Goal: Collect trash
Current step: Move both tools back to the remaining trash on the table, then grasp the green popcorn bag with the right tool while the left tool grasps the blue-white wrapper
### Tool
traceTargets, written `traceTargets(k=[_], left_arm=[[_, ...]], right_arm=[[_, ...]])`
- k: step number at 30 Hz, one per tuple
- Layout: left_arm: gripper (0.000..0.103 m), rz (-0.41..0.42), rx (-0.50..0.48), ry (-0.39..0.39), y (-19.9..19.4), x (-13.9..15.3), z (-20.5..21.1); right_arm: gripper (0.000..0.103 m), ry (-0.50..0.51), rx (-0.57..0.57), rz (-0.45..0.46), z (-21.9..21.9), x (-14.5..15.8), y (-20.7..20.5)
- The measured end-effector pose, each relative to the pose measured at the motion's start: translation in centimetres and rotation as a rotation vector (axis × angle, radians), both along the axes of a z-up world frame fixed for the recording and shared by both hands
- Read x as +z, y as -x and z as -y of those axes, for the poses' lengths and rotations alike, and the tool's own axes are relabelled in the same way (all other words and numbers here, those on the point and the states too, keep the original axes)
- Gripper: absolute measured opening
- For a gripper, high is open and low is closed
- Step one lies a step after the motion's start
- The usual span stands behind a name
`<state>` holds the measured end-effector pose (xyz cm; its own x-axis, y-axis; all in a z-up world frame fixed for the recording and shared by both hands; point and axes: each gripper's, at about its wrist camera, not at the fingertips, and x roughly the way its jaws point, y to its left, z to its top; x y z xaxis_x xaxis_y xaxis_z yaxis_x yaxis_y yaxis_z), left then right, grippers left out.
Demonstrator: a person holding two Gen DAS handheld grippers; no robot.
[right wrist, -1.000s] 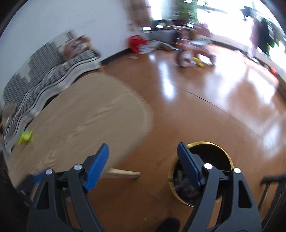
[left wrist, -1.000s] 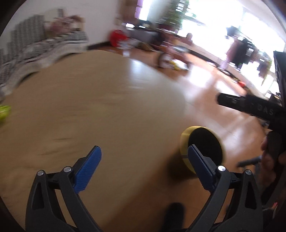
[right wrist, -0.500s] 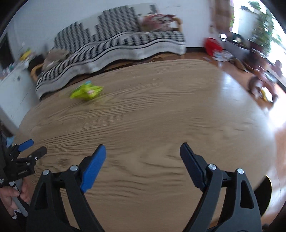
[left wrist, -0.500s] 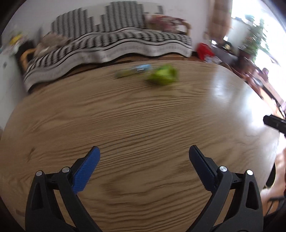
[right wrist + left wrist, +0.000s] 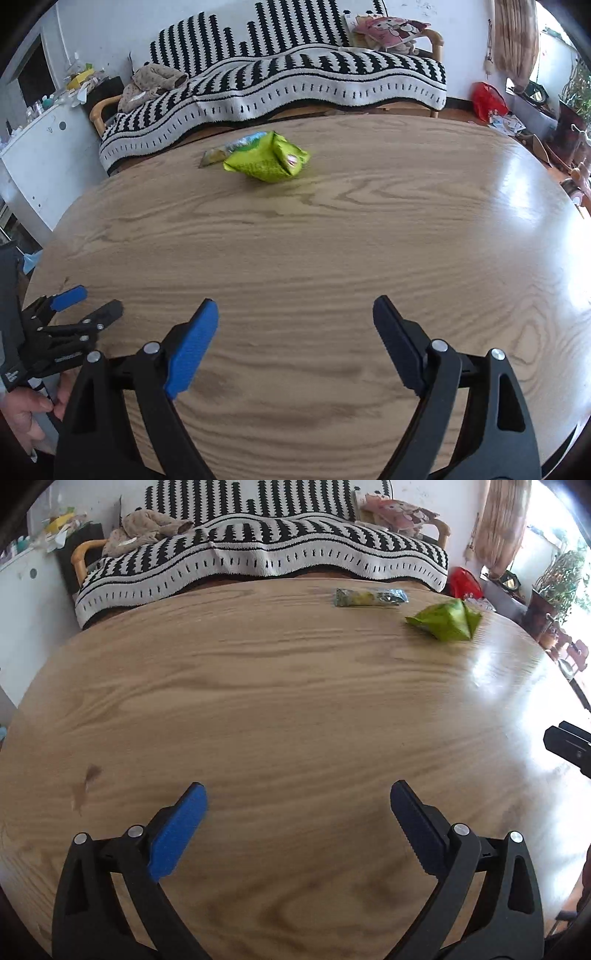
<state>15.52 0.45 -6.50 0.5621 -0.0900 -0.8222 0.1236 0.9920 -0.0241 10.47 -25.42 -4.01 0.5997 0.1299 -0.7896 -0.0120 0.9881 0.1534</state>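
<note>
Right wrist view shows my right gripper (image 5: 295,321) empty, jaws spread like the left gripper's (image 5: 297,805), with the green bag (image 5: 267,160) and thin wrapper (image 5: 231,147) at eleven o'clock across the desk (image 5: 369,251), so I risk skidding the puffy bag away.

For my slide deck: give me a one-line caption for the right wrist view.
Open right gripper faces a crumpled green snack bag on the oval wooden table.
</note>
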Motion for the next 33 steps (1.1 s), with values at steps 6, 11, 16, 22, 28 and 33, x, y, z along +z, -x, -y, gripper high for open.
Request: traceTargets(k=[6, 11, 16, 22, 28, 33], left_arm=[[0.097, 0.008, 0.011, -0.04, -3.5, -0.5, 1.5], [0.097, 0.016, 0.015, -0.035, -5.4, -0.5, 2.2], [0.097, 0.017, 0.019, -0.034, -6.9, -0.6, 2.9], [0.097, 0.02, -0.036, -0.035, -9.4, -0.6, 4.1], [0.097, 0.023, -0.15, -0.035, -14.3, -0.7, 6.6], [0.097, 0.028, -0.264, -0.043, -18.3, -0.7, 9.2]], right_arm=[[0.085, -0.06, -0.056, 0.002, -0.6, 0.1, -4.8], [0.085, -0.115, -0.103, -0.007, -1.2, 1.0, -11.6], [0.085, -0.083, -0.114, -0.062, -2.9, 0.7, -16.7], [0.056, -0.018, -0.039, -0.06, -2.6, -1.1, -16.4], [0.057, -0.022, 0.08, 0.0, 0.7, -2.6, -11.7], [0.058, 0.01, 0.117, 0.03, 2.1, -3.1, -10.8]])
